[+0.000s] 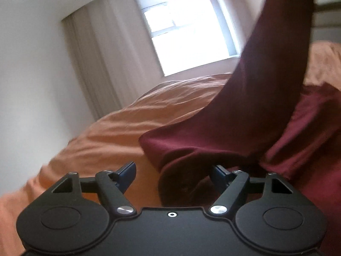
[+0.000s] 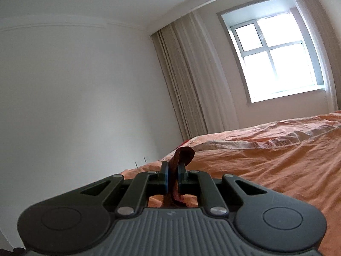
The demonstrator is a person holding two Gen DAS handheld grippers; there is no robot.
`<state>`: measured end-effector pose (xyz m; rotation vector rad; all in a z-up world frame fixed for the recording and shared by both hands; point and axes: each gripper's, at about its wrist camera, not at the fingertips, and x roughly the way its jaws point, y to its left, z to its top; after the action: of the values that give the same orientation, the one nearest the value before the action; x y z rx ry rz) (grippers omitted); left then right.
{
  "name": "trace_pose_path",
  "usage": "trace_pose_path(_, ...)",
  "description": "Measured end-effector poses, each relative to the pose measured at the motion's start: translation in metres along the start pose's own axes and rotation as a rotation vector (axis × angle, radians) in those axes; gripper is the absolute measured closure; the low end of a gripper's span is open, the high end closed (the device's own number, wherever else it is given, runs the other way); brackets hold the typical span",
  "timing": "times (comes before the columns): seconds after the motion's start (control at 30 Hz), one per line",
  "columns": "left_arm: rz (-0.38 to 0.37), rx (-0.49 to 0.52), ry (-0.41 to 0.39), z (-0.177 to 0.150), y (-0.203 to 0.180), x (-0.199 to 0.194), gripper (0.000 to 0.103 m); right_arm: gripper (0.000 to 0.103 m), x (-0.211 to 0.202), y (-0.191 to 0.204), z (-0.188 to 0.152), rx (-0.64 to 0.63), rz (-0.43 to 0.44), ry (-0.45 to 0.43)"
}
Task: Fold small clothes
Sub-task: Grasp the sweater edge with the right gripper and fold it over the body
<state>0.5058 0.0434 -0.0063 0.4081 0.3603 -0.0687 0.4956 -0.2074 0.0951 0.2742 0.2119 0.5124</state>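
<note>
One tool, the right tool (image 2: 173,178), pinched the maroon garment (image 1: 245,128); left tool (image 1: 173,176) gaped empty, so cloth might slip free.

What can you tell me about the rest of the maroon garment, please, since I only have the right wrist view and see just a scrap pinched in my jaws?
Observer: In the left wrist view, the maroon garment rises in a long strip toward the upper right, and its lower part lies bunched on the orange bedspread.
Operator: Thank you. Is the left gripper holding any of it?
Observer: No. The left gripper has its jaws wide apart, with a rolled edge of the garment lying between them, ungripped.
Operator: Is my right gripper visible there?
Observer: No, the right gripper shows only in your view; the strip's top leaves the frame.
</note>
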Motion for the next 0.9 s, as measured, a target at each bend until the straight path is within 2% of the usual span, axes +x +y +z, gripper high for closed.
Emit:
trace_pose_path(0.1, 0.005, 0.117, -0.014, 0.000, -0.018, -0.002, 0.025, 0.094, 0.004, -0.005, 0.001, 0.022, -0.006, -0.004)
trace_pose_path(0.13, 0.021, 0.151, -0.012, 0.000, -0.023, -0.001, 0.031, 0.094, 0.004, -0.006, 0.002, 0.026, -0.006, -0.008)
trace_pose_path(0.2, 0.054, 0.206, -0.010, 0.001, -0.030, 0.002, 0.053, 0.094, 0.003, -0.008, 0.003, 0.032, -0.002, -0.015)
trace_pose_path(0.23, 0.059, 0.219, 0.003, 0.002, -0.031, 0.005, 0.077, 0.094, 0.003, -0.008, 0.003, 0.031, -0.003, -0.015)
trace_pose_path(0.27, 0.065, 0.214, 0.013, 0.003, -0.030, 0.008, 0.096, 0.094, 0.001, -0.007, 0.004, 0.026, -0.008, -0.015)
trace_pose_path(0.37, 0.124, 0.122, 0.002, 0.004, -0.015, 0.007, 0.098, 0.094, 0.002, -0.010, -0.001, 0.005, -0.027, -0.003)
trace_pose_path(0.47, 0.194, -0.050, 0.020, 0.000, 0.012, 0.003, 0.098, 0.094, 0.006, -0.018, -0.015, 0.009, -0.052, 0.033)
trace_pose_path(0.53, 0.187, -0.175, 0.074, -0.009, 0.032, 0.003, 0.098, 0.094, 0.011, -0.028, -0.032, 0.032, -0.071, 0.085)
trace_pose_path(0.6, 0.157, -0.248, 0.106, -0.019, 0.042, 0.001, 0.098, 0.094, 0.015, -0.040, -0.053, 0.058, -0.088, 0.151)
trace_pose_path(0.67, 0.120, -0.257, 0.116, -0.029, 0.046, -0.002, 0.098, 0.094, 0.018, -0.049, -0.075, 0.074, -0.113, 0.230)
trace_pose_path(0.8, 0.078, -0.206, 0.132, -0.037, 0.042, -0.006, 0.097, 0.094, 0.018, -0.069, -0.121, 0.086, -0.174, 0.381)
trace_pose_path(0.9, 0.037, -0.207, 0.127, -0.039, 0.048, -0.008, 0.096, 0.093, 0.011, -0.077, -0.144, 0.108, -0.180, 0.427)
